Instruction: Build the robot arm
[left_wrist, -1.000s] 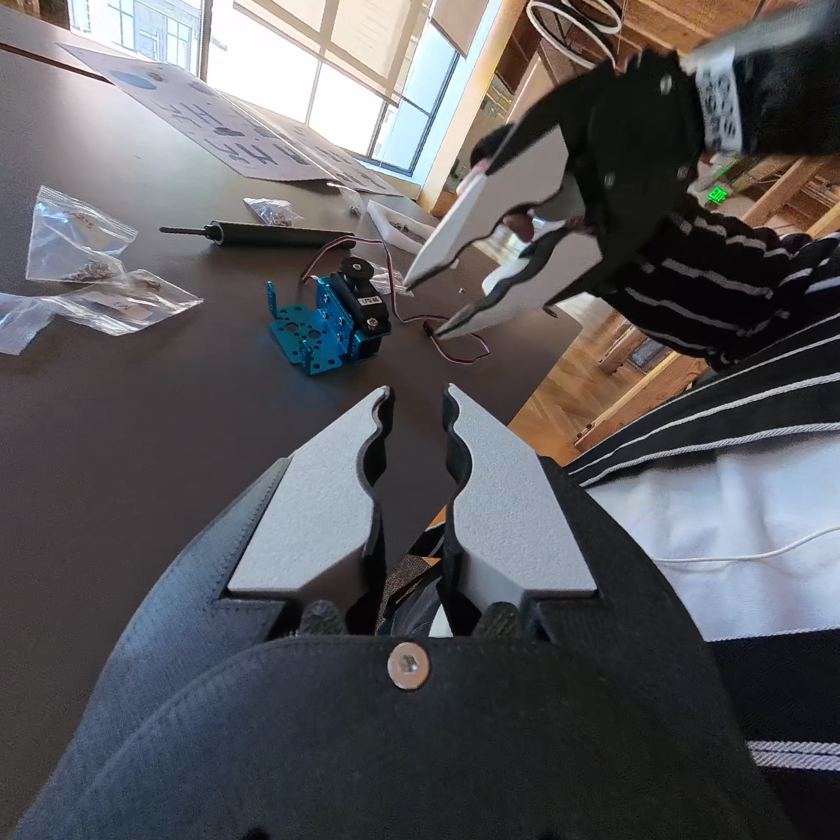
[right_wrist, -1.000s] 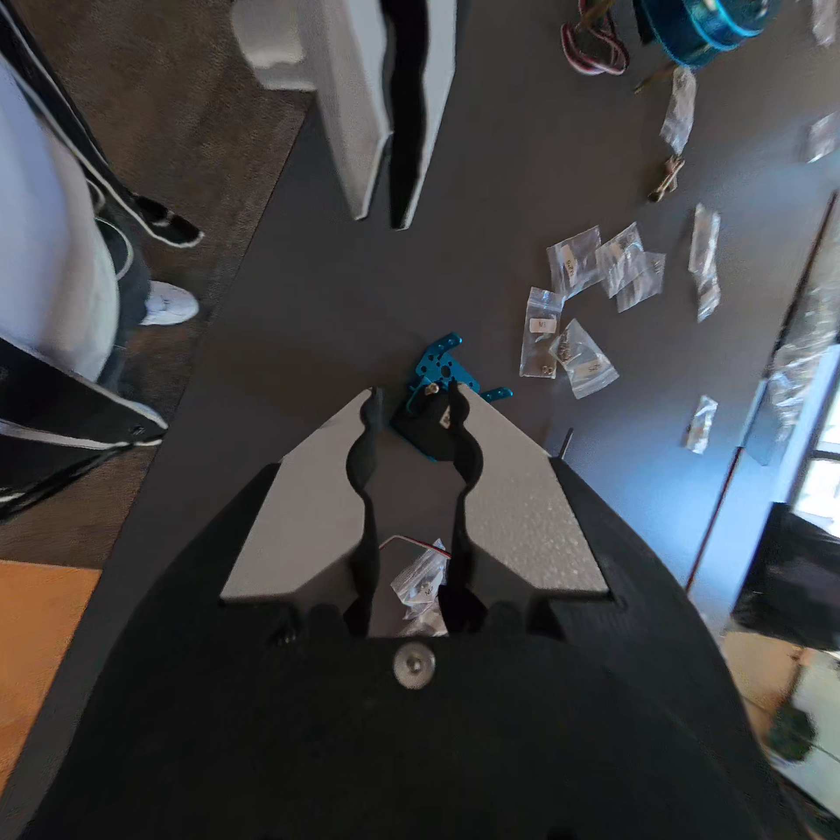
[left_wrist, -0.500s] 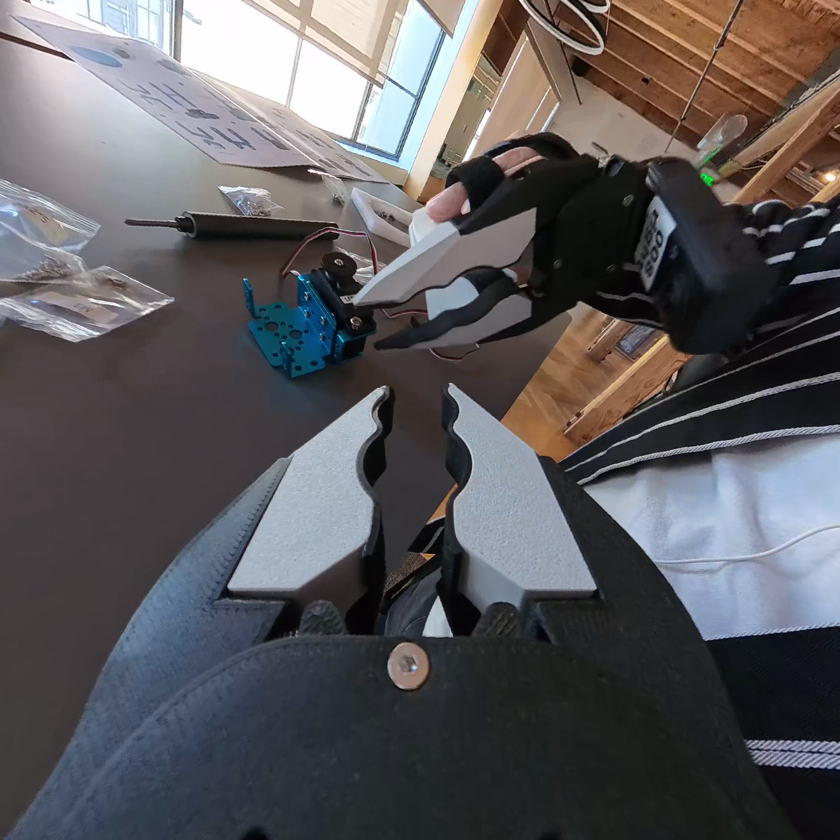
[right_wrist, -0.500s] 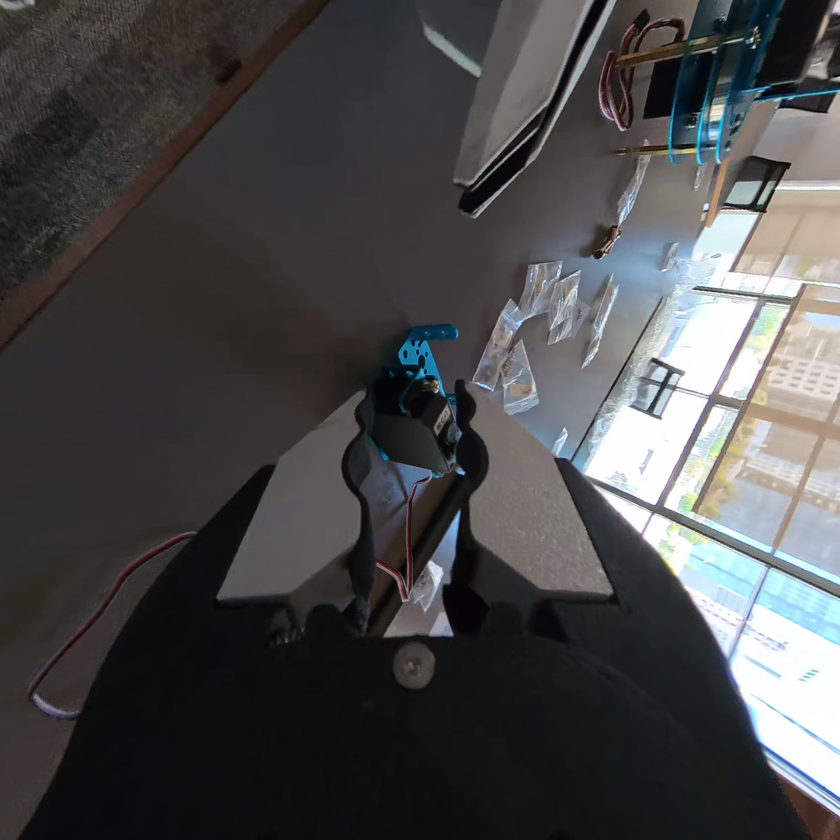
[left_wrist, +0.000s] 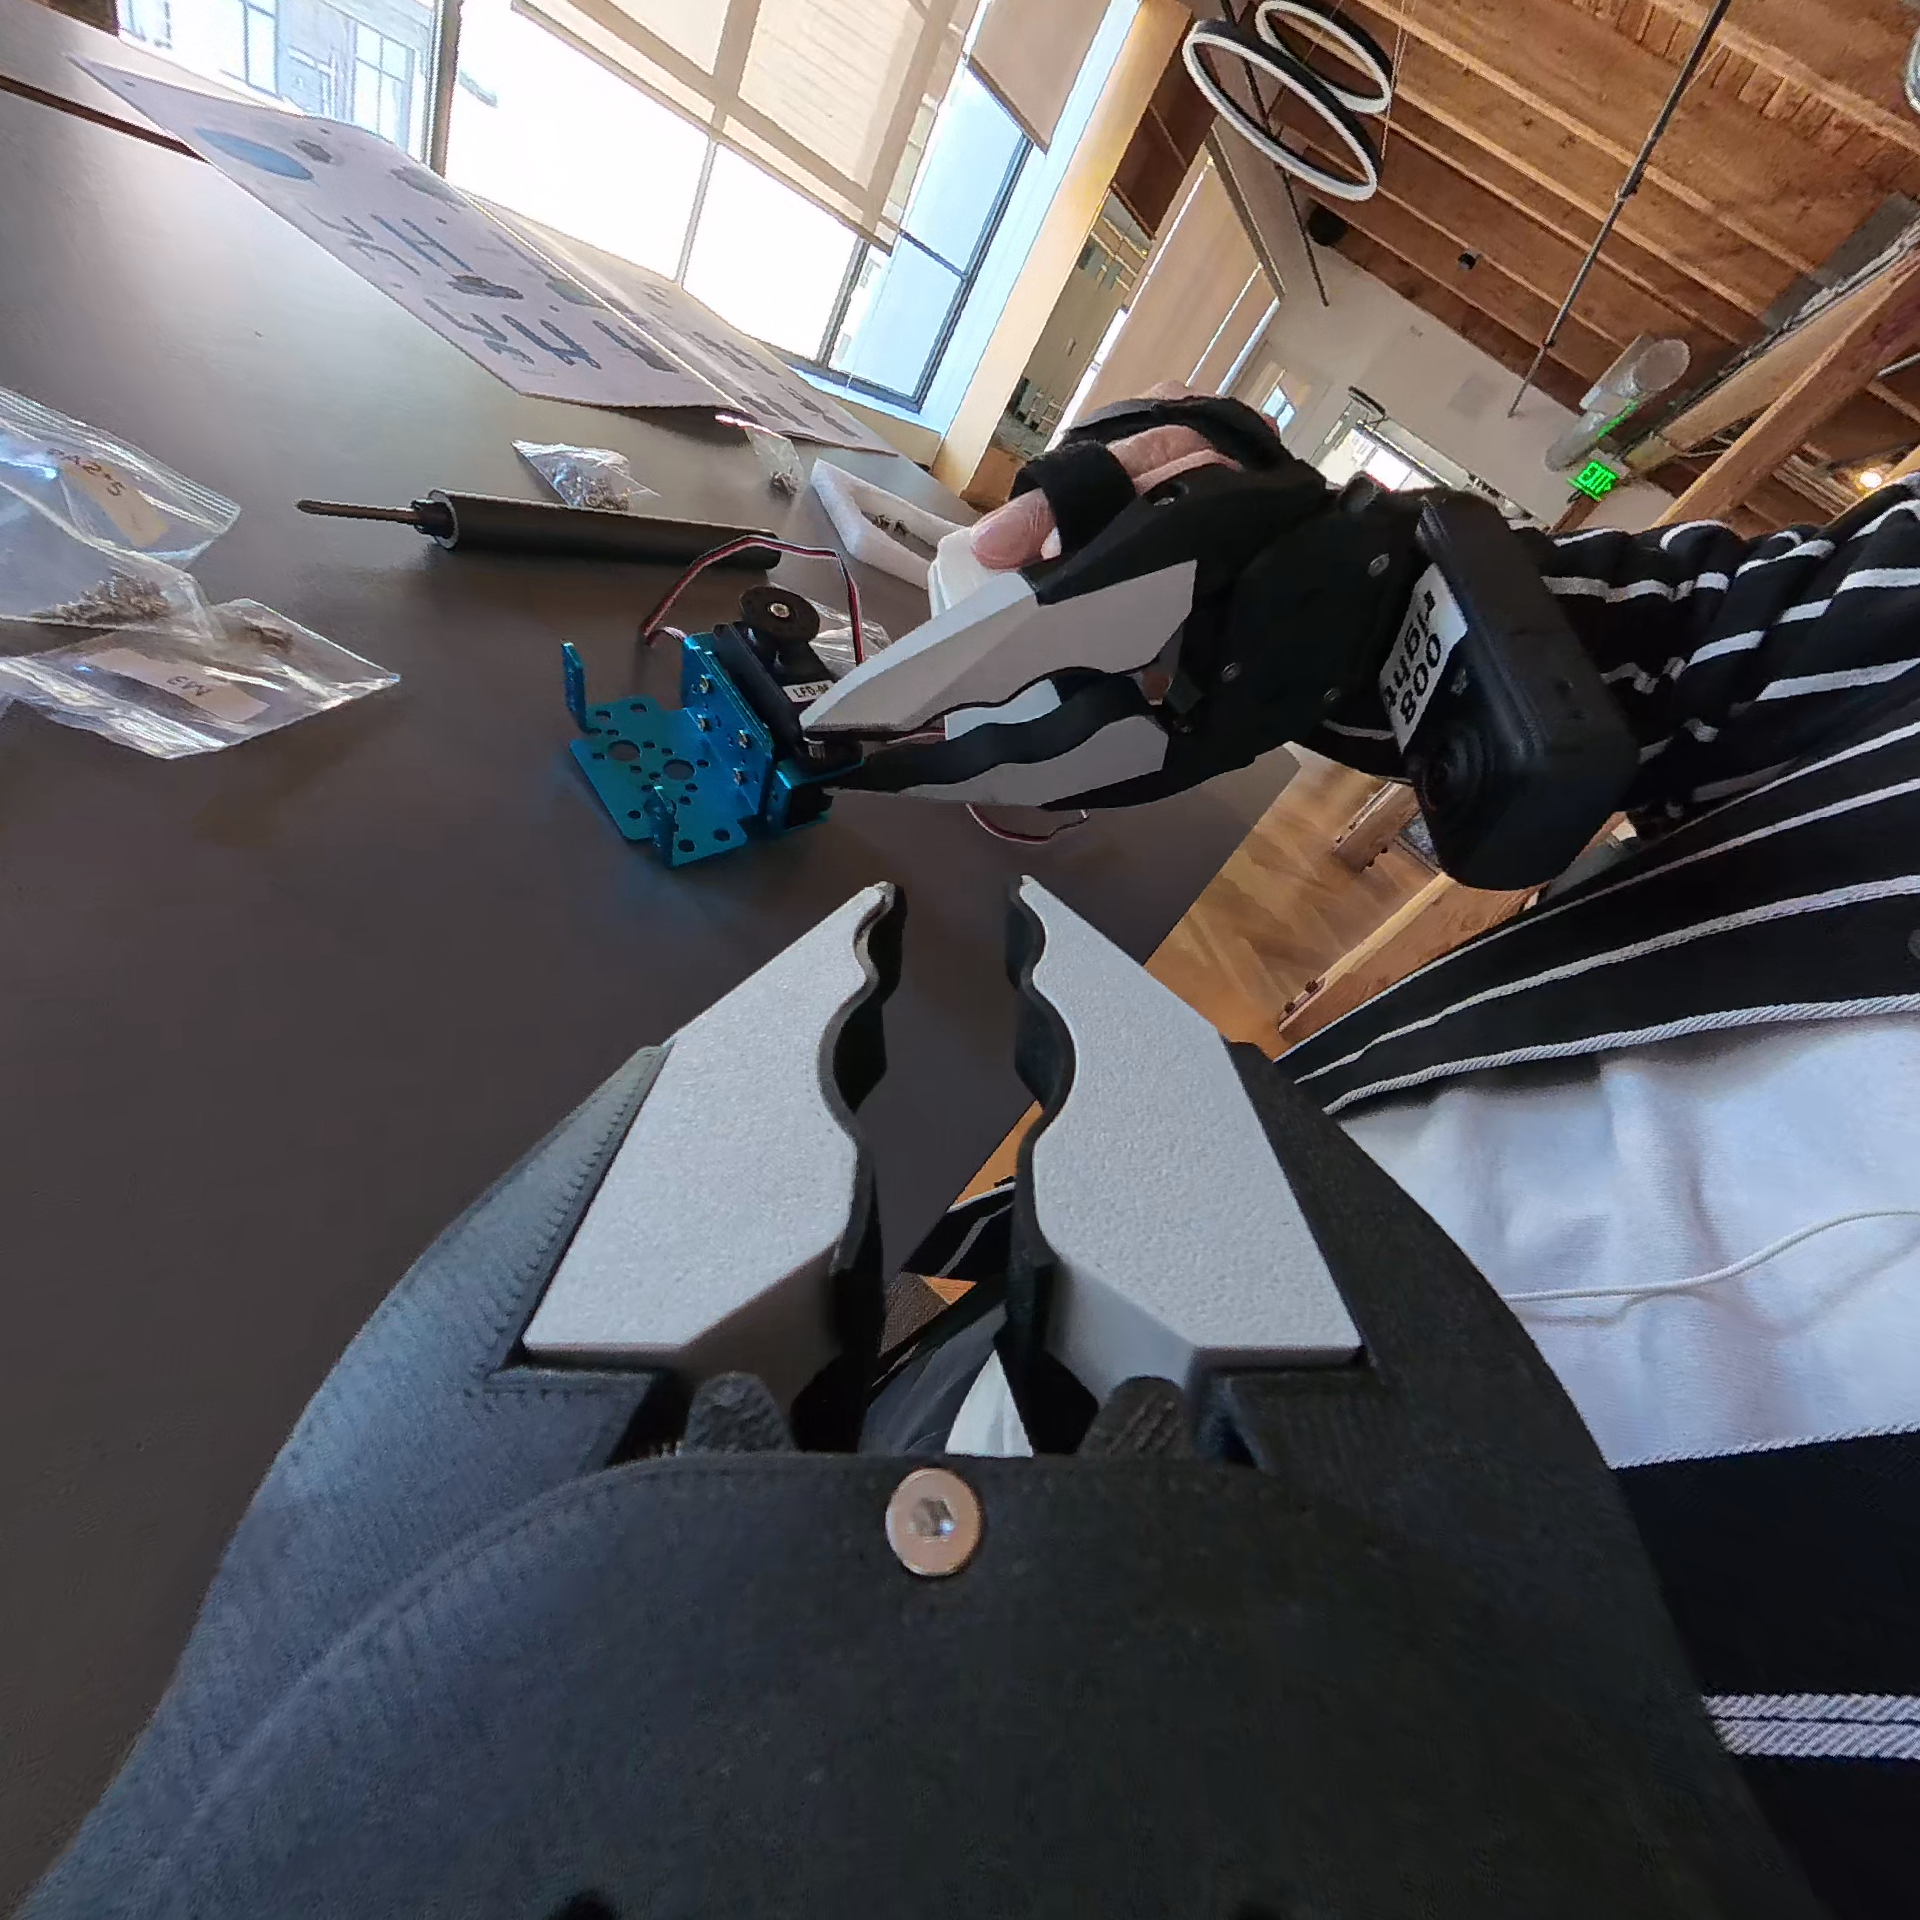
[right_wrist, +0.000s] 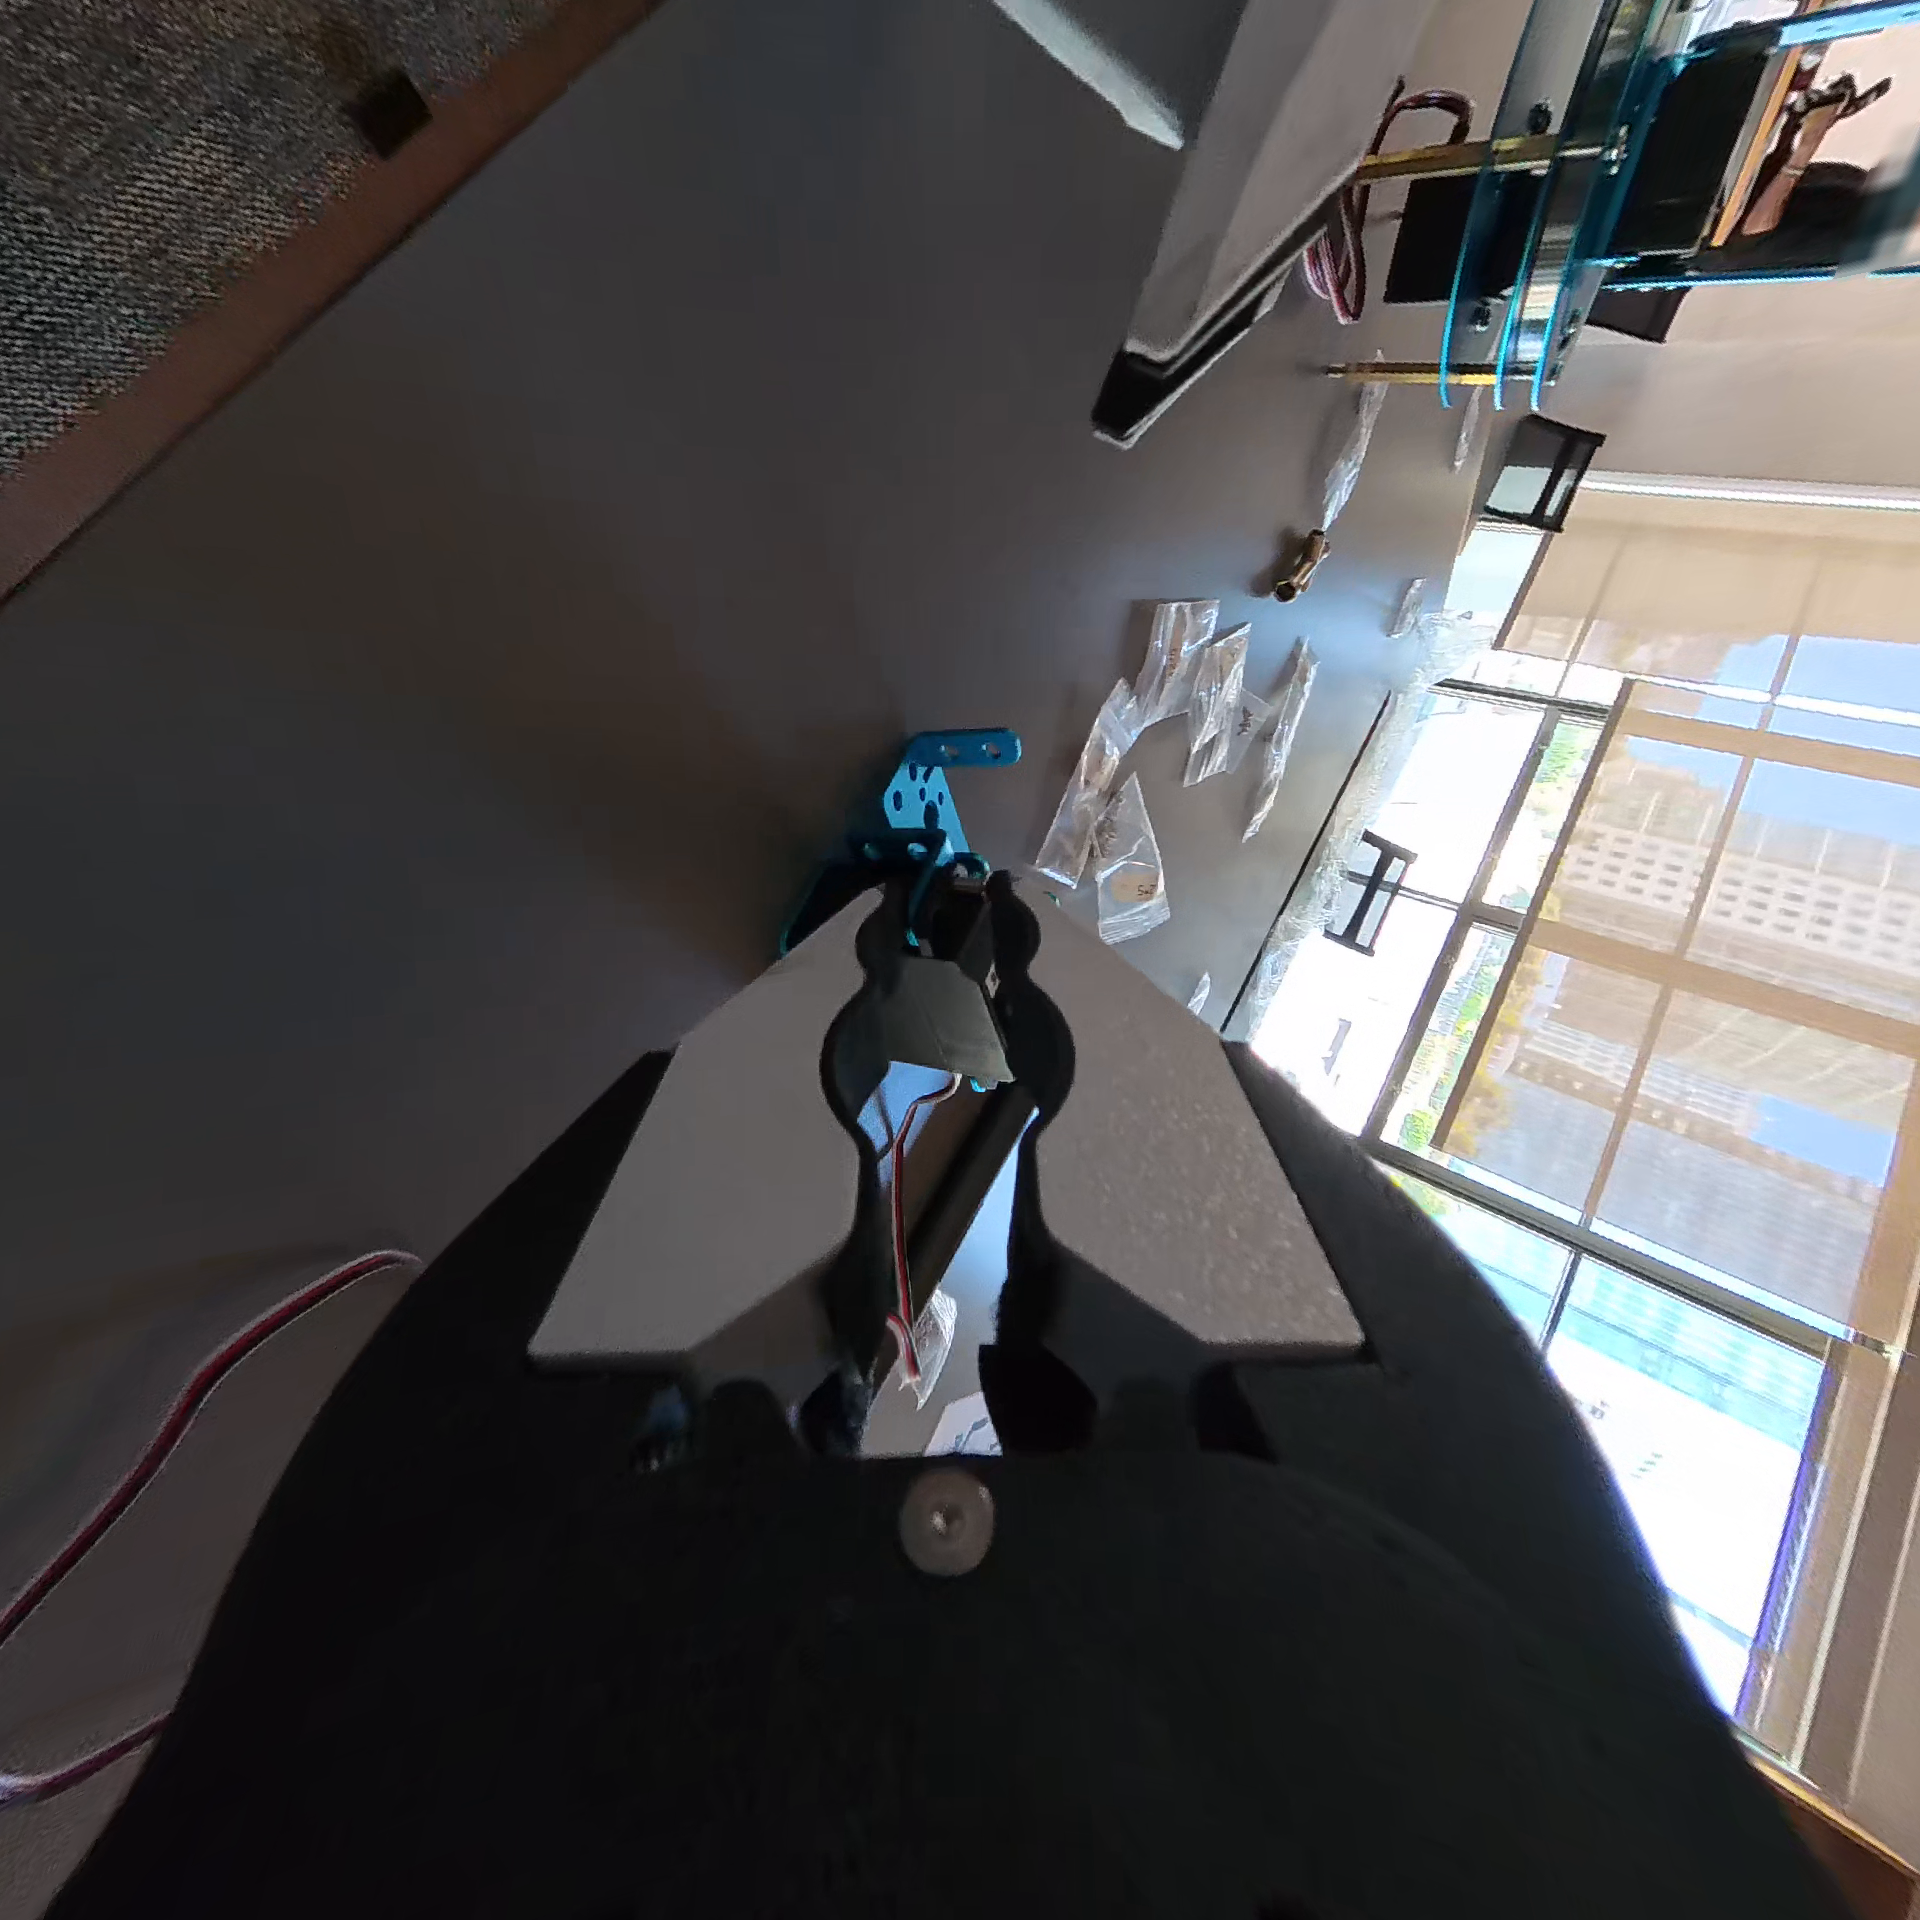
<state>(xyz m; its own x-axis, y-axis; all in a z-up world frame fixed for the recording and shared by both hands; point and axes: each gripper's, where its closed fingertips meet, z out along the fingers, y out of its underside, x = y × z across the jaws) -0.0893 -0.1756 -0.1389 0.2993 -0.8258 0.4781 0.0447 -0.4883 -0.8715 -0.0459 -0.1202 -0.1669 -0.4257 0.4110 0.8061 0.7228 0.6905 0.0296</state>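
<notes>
A black servo (right_wrist: 935, 1013) sits in a blue metal bracket (right_wrist: 920, 795) on the dark table (right_wrist: 520, 623). My right gripper (right_wrist: 940, 904) is shut on the servo's rear end, one finger on each side. In the left wrist view the servo (left_wrist: 764, 665) and bracket (left_wrist: 665, 769) lie ahead, with the right gripper (left_wrist: 821, 753) pinching the servo from the right. My left gripper (left_wrist: 951, 904) is open and empty, hovering low over the table a short way in front of the bracket. It shows at the top of the right wrist view (right_wrist: 1127, 410).
A black screwdriver (left_wrist: 582, 525), several small plastic bags (left_wrist: 177, 675) and a cardboard sheet (left_wrist: 468, 281) lie beyond the bracket. The servo's red-white wire (right_wrist: 208, 1382) trails over the table. A blue acrylic assembly (right_wrist: 1558, 197) stands far off. The table edge (left_wrist: 1195, 904) is at right. Left tips to right tips: about 8 cm. From either gripper's tips it is about 25 cm to the blue acrylic assembly (right_wrist: 1558, 197).
My right gripper came down from above the table to the servo and closed on its rear end. The left gripper stayed open in about the same place.
</notes>
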